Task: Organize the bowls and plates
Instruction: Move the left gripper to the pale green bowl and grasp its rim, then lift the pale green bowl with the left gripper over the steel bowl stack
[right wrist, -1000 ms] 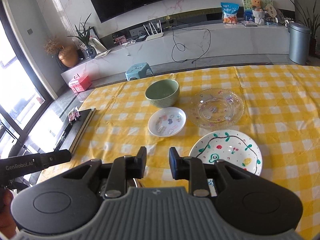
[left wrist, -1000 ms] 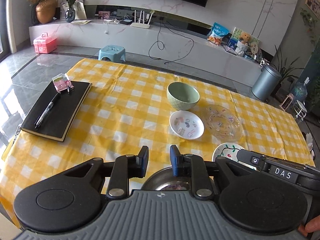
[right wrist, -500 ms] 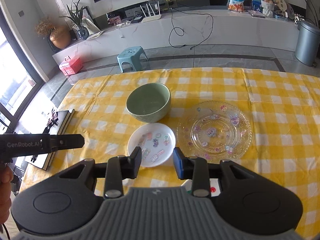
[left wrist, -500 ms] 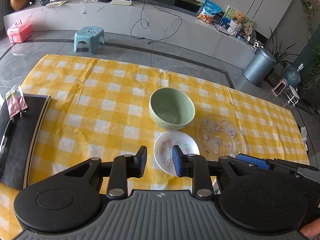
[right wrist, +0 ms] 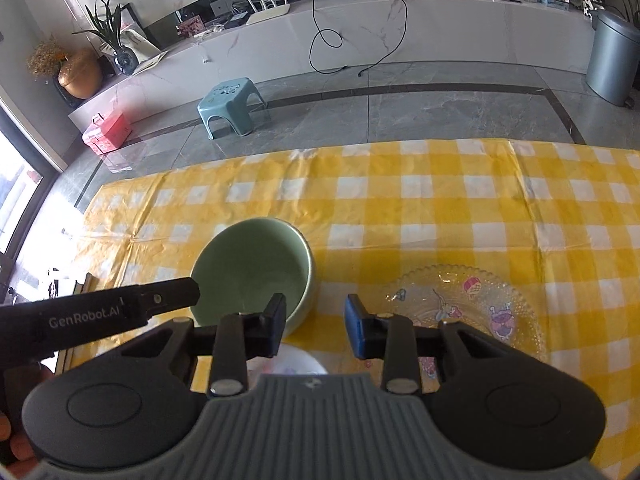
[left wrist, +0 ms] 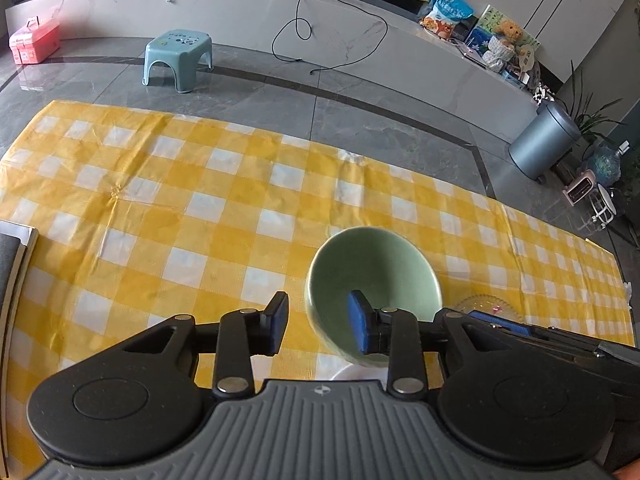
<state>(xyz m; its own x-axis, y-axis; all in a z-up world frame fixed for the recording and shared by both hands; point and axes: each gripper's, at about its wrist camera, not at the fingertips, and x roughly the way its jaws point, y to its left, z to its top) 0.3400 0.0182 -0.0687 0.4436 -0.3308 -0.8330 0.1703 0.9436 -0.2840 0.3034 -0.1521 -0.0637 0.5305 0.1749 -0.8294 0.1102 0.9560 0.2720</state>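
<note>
1. While hovering low over the yellow-and-white checked tablecloth (left wrist: 160,200), straddles the side wall of the pale green ceramic bowl (left wrist: 372,268) with the left gripper (left wrist: 318,322): one blue pad outside, the other over the hollow. Jaws spread wide, nothing pinched yet; probably set this way so that closing clamps the rim.
2. Cannot tell whether either pad touches the glaze.
3. Holds the right gripper (right wrist: 316,326) just beside the bowl's opposite side, likewise released and empty, its left pad overlapping the rim from this angle. Aimed at the bare cloth between the bowl and the clear glass plate with cartoon stickers (right wrist: 460,304), likely waiting for its turn rather than sharing the grasp.
4. Leaves the bowl upright on the cloth, near the table's middle, just behind the small white patterned plate (right wrist: 296,360), whose edge peeks out beneath the gripper bodies.
5. Plenty of open cloth beyond and to the left of the bowl; far table edge well apart.
6. Tighter on the other side: glass plate near, white plate just in front, the two grippers close together. Judged safest to lift straight up before carrying sideways.
7. Black notebook (left wrist: 8,260) at the left edge, well clear.
</note>
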